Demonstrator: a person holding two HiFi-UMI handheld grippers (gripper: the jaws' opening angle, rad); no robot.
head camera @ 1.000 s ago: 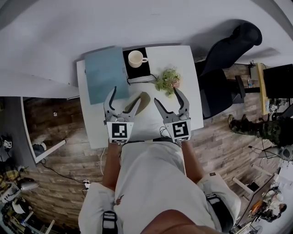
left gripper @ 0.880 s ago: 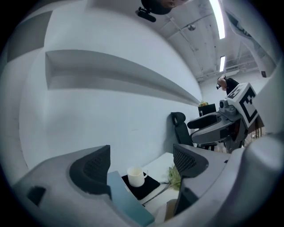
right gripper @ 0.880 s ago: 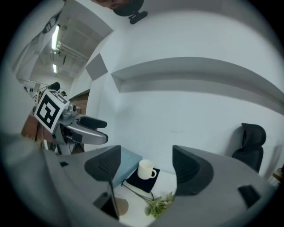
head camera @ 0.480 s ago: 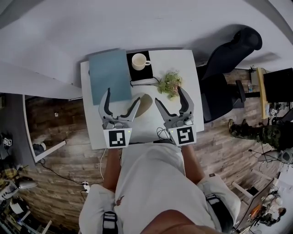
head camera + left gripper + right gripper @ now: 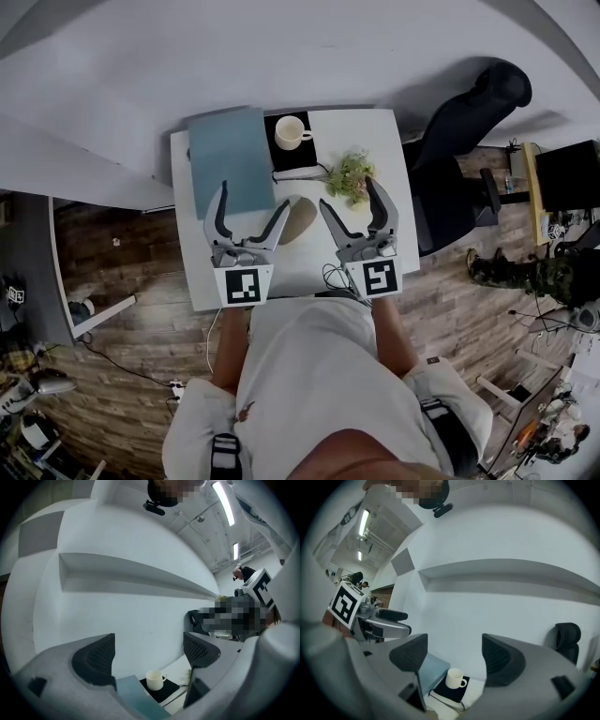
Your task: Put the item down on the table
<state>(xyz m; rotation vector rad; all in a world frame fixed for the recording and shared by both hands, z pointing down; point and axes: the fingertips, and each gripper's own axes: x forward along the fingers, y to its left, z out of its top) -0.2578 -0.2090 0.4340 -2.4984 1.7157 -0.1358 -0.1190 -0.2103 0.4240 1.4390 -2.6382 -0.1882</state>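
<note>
An olive-brown oval item (image 5: pixel 300 218) lies on the white table (image 5: pixel 370 127), between my two grippers. My left gripper (image 5: pixel 249 202) is open and holds nothing; its right fingertip reaches the item's left edge in the head view. My right gripper (image 5: pixel 349 197) hovers to the item's right, its jaws closing a little with nothing between them. In the left gripper view, my left gripper (image 5: pixel 147 653) points past the table at the wall. The right gripper view shows my right gripper (image 5: pixel 459 656) empty too.
A blue-grey folder (image 5: pixel 225 159) covers the table's far left. A white mug (image 5: pixel 291 131) stands on a black mat (image 5: pixel 307 148), with a cable beside it. A small plant (image 5: pixel 350 176) sits by the right gripper. A black office chair (image 5: pixel 469 112) stands right of the table.
The left gripper's jaws have spread a little wider, and both grippers have drawn slightly back towards the table's near edge. The oval item lies still on the table.
</note>
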